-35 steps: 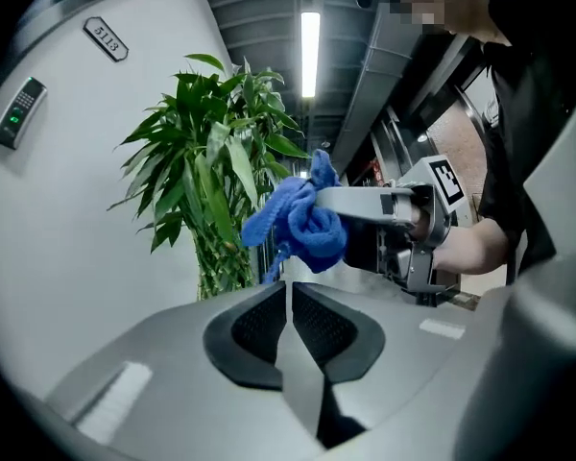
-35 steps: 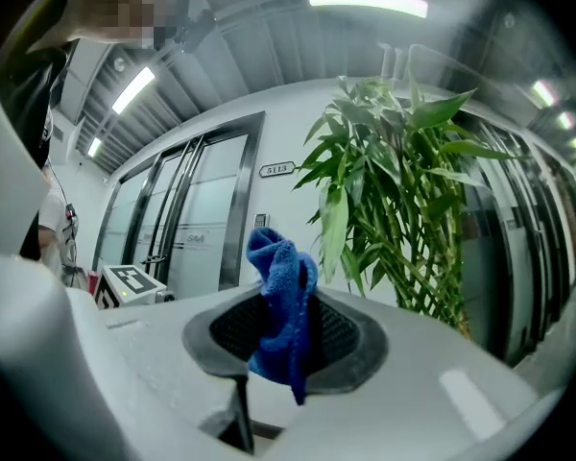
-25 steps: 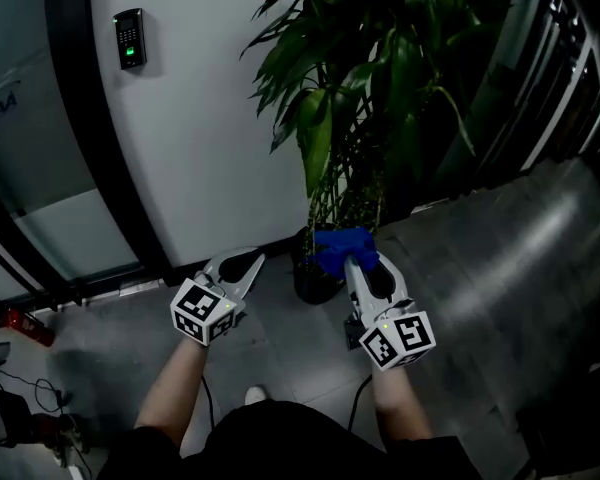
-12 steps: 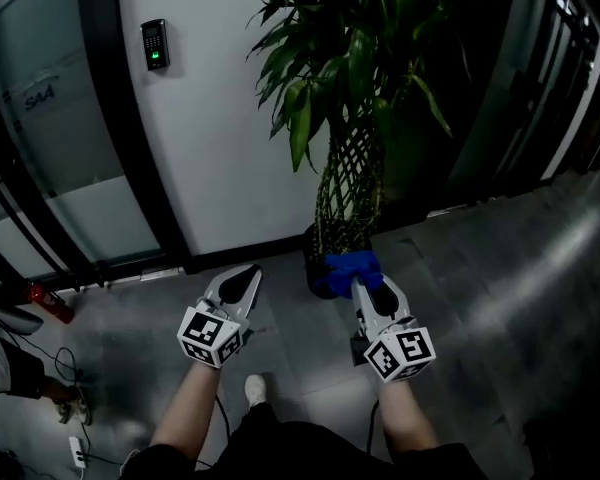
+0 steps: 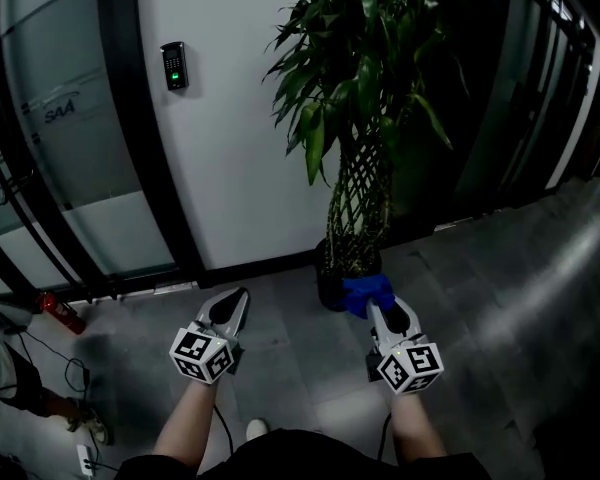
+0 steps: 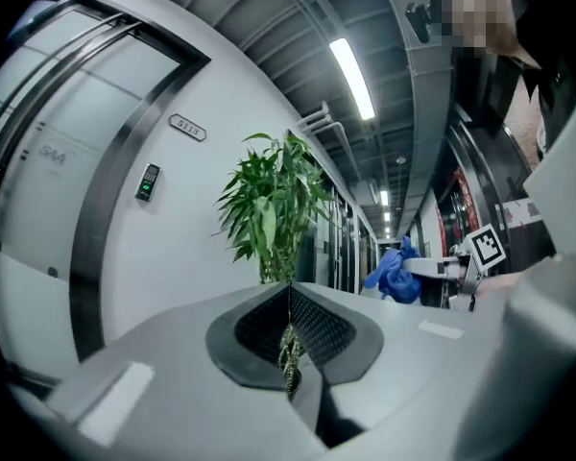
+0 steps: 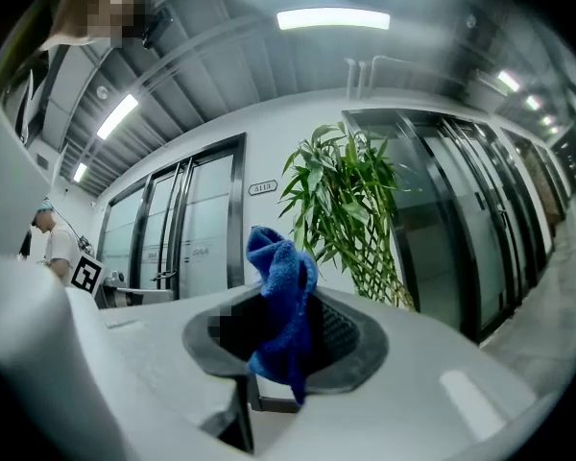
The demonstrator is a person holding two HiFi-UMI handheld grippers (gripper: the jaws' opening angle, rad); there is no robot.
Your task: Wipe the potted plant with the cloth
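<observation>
A tall potted plant [image 5: 360,78] with long green leaves and a braided lattice trunk [image 5: 358,208] stands in a dark pot [image 5: 332,286] against the white wall. My right gripper [image 5: 372,296] is shut on a crumpled blue cloth [image 5: 366,292], held low beside the pot. The right gripper view shows the blue cloth [image 7: 280,301] pinched between the jaws, with the plant [image 7: 350,205] beyond. My left gripper [image 5: 230,304] is shut with nothing in it, left of the pot. In the left gripper view the plant [image 6: 269,205] rises ahead and the cloth [image 6: 396,272] shows at right.
A white wall [image 5: 240,148] with a small access reader [image 5: 175,65] stands behind the plant. Dark-framed glass doors [image 5: 50,158] are at left, dark panels at right. Cables and a red object [image 5: 60,313] lie on the grey floor at lower left.
The head view has tilted up and back, showing more of the plant. Both grippers sit lower in the picture, and the right one, still holding the cloth, has shifted slightly right of the pot.
</observation>
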